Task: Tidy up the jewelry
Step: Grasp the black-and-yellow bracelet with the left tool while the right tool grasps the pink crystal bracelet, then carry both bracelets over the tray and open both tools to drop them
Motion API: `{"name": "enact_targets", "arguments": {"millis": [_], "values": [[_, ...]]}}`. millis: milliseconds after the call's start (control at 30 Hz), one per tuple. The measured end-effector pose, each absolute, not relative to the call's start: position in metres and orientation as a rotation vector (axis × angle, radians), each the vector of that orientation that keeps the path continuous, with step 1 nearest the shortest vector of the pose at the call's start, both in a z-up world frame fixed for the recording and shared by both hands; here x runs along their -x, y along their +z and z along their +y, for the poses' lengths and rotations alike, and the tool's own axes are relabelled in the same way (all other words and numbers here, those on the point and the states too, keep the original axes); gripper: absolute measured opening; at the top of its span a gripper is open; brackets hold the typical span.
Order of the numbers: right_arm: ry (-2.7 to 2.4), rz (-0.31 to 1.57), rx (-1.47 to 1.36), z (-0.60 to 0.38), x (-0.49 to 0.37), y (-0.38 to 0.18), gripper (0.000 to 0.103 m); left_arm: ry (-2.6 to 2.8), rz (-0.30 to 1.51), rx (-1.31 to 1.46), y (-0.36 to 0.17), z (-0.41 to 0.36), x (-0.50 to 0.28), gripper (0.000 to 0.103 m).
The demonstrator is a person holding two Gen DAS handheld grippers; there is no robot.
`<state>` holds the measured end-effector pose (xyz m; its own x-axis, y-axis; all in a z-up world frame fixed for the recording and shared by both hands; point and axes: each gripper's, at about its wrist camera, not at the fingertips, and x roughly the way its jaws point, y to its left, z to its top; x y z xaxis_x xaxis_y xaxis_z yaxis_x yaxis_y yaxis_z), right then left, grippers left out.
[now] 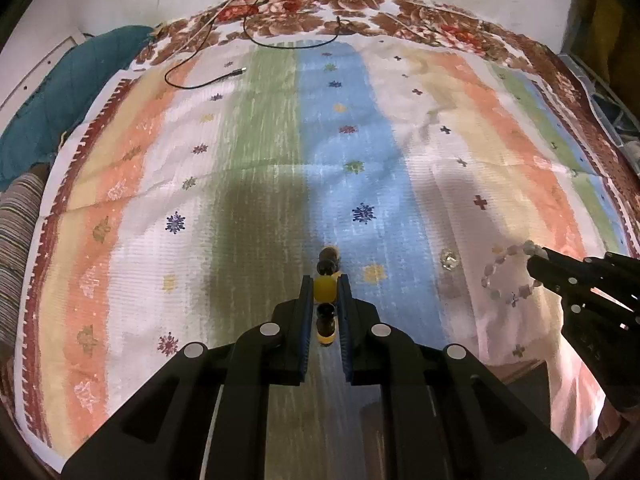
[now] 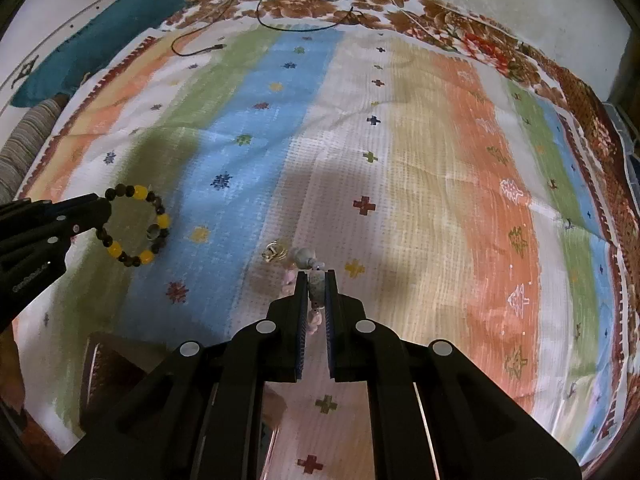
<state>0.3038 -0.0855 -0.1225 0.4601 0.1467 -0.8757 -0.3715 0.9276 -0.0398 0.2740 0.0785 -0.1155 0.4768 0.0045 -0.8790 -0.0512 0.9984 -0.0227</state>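
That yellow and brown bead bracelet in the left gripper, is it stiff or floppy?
Probably springy, not limp: held by one side in the left gripper, the bead bracelet keeps an open ring. Its round beads look smooth, so it might slip or roll if dropped on the striped cloth.

Right tool (image 2: 316,280), at 6 o'clock, closed on a pink-and-grey beaded bracelet (image 2: 306,258) above the striped bedspread (image 2: 440,160). Left tool (image 2: 102,210), entering at 9 o'clock, grips a yellow-and-brown beaded bracelet (image 2: 154,232) by its rim. A small ring (image 2: 275,253) lies just beside the right tool's tip. A black cable (image 2: 208,46) at 11 o'clock.
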Motion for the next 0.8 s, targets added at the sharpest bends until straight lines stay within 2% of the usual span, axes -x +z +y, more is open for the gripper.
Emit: {"name": "enact_targets", "arguments": {"millis": [800], "values": [[0.35, 0.992, 0.208, -0.087, -0.271, -0.089, 0.009, -0.023, 0.993, 0.055, -0.067, 0.058, -0.239, 0.011]]}}
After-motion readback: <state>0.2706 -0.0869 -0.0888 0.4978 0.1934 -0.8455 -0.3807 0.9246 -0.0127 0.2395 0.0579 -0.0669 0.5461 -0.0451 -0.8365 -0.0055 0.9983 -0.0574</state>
